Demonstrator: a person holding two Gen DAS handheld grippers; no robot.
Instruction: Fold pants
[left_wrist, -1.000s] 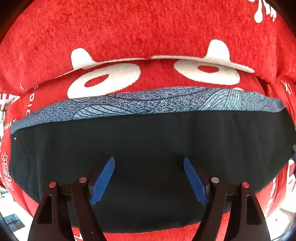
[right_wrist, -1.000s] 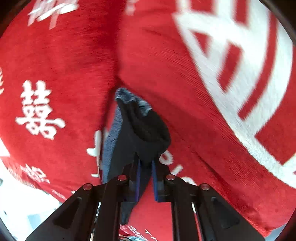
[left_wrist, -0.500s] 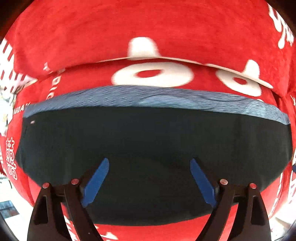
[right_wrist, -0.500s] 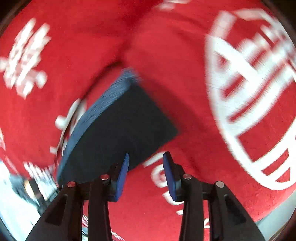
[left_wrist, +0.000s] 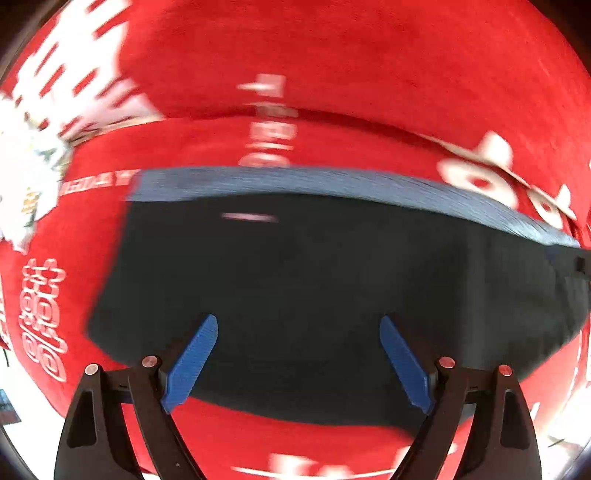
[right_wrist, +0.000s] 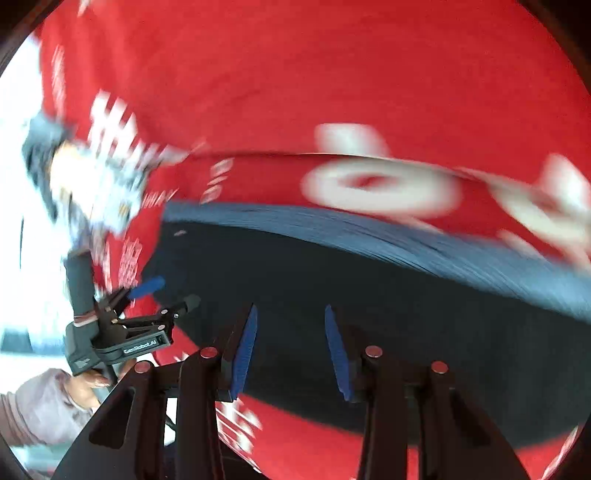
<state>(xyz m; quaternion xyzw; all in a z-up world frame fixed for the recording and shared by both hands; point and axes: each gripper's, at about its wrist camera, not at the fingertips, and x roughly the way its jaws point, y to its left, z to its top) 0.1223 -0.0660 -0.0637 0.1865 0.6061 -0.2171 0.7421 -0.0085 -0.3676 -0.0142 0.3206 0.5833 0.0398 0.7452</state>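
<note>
The black pants (left_wrist: 314, 280) lie folded flat on a red blanket (left_wrist: 332, 66), with a blue-grey patterned band (left_wrist: 295, 182) along their far edge. My left gripper (left_wrist: 298, 360) hovers over their near left part, open wide, with nothing between its blue pads (left_wrist: 192, 358). In the right wrist view the pants (right_wrist: 388, 314) stretch off to the right. My right gripper (right_wrist: 290, 354) stands open above their near edge and holds nothing. The left gripper (right_wrist: 166, 295) shows there at the pants' left end, held by a person's hand (right_wrist: 85, 384). Both views are motion-blurred.
The red blanket (right_wrist: 332, 74) carries white characters and rings and rises in a fold behind the pants. A bright floor (right_wrist: 22, 184) shows past its left edge. A grey sleeve (right_wrist: 33, 406) is at the lower left of the right wrist view.
My right gripper let go of the bunched pants end, opened and swung round to face the flat pants. My left gripper opened wider and slid left along the pants.
</note>
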